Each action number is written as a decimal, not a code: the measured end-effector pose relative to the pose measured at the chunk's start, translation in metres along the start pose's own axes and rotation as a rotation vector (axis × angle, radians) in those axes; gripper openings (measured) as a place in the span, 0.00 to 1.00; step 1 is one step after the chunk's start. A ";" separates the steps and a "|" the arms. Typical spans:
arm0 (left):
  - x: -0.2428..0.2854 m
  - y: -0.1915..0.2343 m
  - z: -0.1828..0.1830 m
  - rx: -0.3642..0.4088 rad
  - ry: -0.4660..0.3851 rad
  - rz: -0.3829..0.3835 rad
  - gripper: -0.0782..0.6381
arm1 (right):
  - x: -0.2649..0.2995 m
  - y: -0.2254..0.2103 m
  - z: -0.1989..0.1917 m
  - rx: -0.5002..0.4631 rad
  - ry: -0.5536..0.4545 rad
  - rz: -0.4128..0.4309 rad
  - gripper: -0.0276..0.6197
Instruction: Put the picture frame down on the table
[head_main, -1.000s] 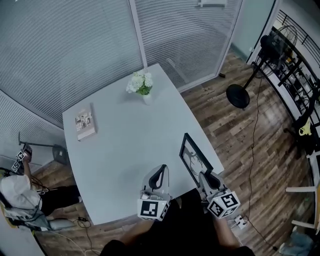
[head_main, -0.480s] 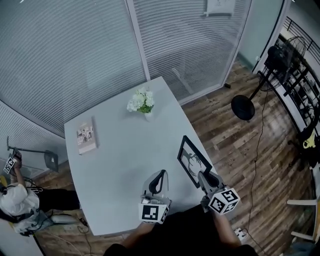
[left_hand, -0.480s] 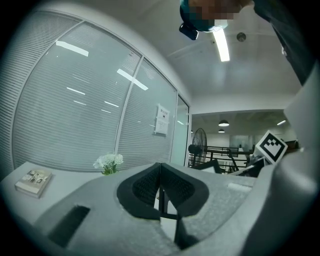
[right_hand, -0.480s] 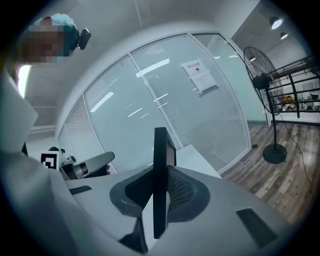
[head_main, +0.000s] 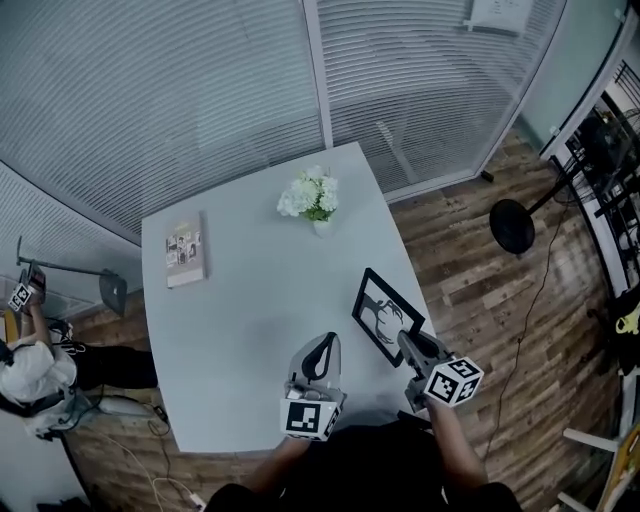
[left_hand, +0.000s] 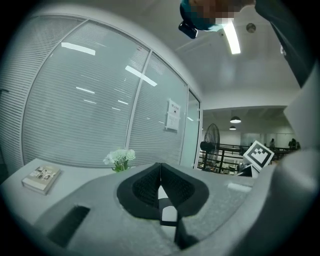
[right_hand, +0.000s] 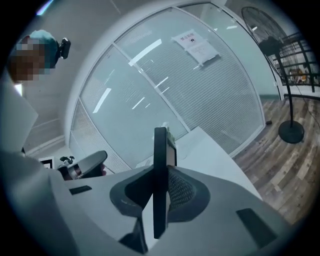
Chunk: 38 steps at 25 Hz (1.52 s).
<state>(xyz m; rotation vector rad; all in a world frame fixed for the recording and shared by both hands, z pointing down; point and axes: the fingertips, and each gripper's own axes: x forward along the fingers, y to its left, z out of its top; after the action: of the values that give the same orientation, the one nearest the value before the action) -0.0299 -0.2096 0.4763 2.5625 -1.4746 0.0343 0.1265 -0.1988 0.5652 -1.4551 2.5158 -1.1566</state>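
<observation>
The picture frame (head_main: 384, 316) is black with a pale print and stands tilted over the right part of the grey table (head_main: 250, 310). My right gripper (head_main: 409, 343) is shut on its near edge. In the right gripper view the frame (right_hand: 160, 175) shows edge-on, upright between the two pads. Whether its lower edge touches the table I cannot tell. My left gripper (head_main: 322, 353) hovers over the table just left of the frame. Its jaws (left_hand: 160, 172) are shut with nothing between them.
A vase of white flowers (head_main: 313, 195) stands near the table's far edge, and a book (head_main: 185, 253) lies at the far left. A standing fan (head_main: 512, 225) is on the wooden floor to the right. A person (head_main: 28, 372) crouches at the far left.
Both grippers have moved forward over the table. The frame has gone with the right gripper, from the table's right edge to above its surface.
</observation>
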 end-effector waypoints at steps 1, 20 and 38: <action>0.002 0.002 0.000 0.001 0.000 0.008 0.13 | 0.007 -0.005 -0.002 0.022 0.014 0.013 0.14; 0.009 0.022 -0.016 -0.026 0.045 0.041 0.13 | 0.077 -0.042 -0.059 0.156 0.415 0.202 0.14; 0.017 0.043 -0.025 -0.063 0.070 0.042 0.13 | 0.110 -0.098 -0.080 0.295 0.415 0.124 0.15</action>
<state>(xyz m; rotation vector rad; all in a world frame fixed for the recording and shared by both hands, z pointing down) -0.0568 -0.2411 0.5087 2.4551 -1.4791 0.0816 0.1086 -0.2634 0.7189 -1.0613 2.4725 -1.8708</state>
